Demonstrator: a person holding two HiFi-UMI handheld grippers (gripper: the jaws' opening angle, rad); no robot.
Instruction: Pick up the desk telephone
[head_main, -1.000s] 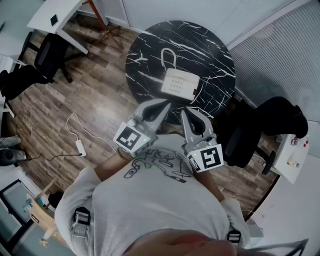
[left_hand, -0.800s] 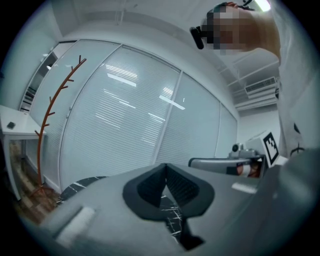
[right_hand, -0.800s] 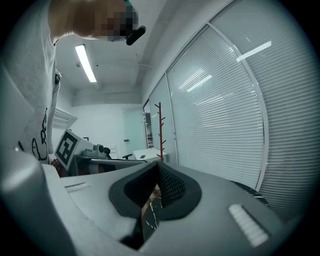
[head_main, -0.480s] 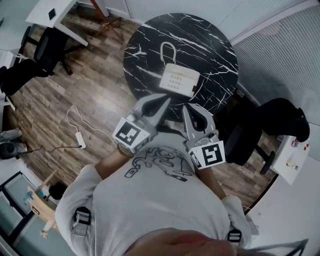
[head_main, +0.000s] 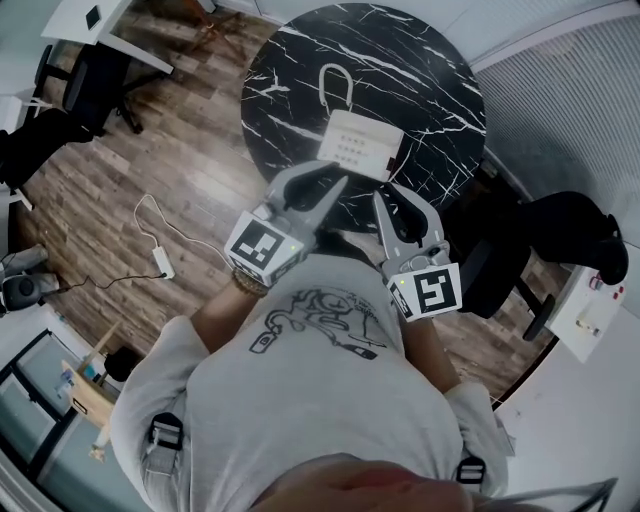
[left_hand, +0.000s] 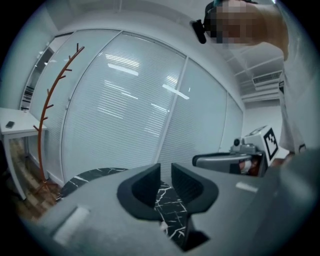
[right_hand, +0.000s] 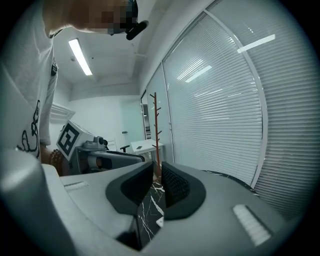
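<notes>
- Both tongs have closed in on the desk telephone (head_main: 362, 145), which now lies just above their tips, near the lower edge of the round black bench (head_main: 420, 60)
- Left tongs (head_main: 322, 182) and right tongs (head_main: 402, 205) have just been opening to a narrow slit, with nothing between either pair
- Telephone's long axis runs across the frame, dipping rightward, with one pair below each end, about equally near
- Keypad faces up; its cord (head_main: 335, 85) loops away above
</notes>
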